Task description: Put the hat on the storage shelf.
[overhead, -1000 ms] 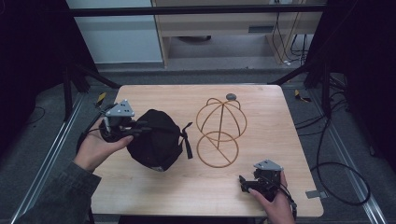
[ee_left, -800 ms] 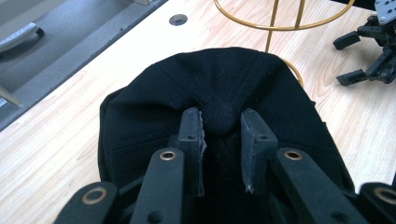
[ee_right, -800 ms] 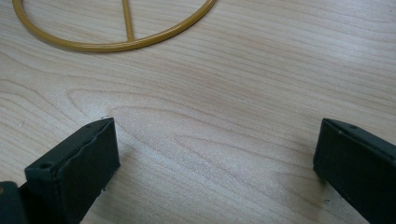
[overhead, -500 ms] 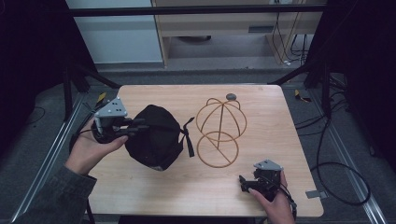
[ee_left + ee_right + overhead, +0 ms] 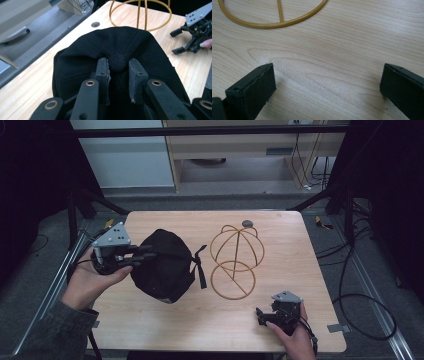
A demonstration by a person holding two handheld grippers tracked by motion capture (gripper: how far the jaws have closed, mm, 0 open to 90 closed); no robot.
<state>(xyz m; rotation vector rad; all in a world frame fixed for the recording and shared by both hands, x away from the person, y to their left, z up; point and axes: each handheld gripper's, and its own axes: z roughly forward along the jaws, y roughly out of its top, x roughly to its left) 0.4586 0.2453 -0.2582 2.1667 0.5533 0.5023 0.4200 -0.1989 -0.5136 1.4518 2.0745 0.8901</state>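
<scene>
High view: the wooden table (image 5: pixel 150 325) carries a black cap (image 5: pixel 165 265) on its left half, a gold wire stand (image 5: pixel 235 260) just right of it, and a small grey disc (image 5: pixel 247 223) near the far edge behind the stand. The cap lies crown up; its back strap (image 5: pixel 200 267) trails toward the stand, so its long axis runs roughly left to right across the table.

The left gripper (image 5: pixel 142 256), held in the person's left hand (image 5: pixel 90 280), reaches in from the cap's left side, its jaws over the crown. In the left gripper view the 2 jaws stand narrowly apart on either side of the cap's top button (image 5: pixel 118 62), the left one touching it; whether they pinch it I cannot tell. Beyond the cap the stand's hoops (image 5: pixel 140 12) rise.

The right gripper (image 5: pixel 262 316) rests on the table at the near right, in the right hand (image 5: pixel 295 340), well apart from the cap. Its jaws gape wide over bare wood, with the stand's base ring (image 5: pixel 274 22) ahead of them.
</scene>
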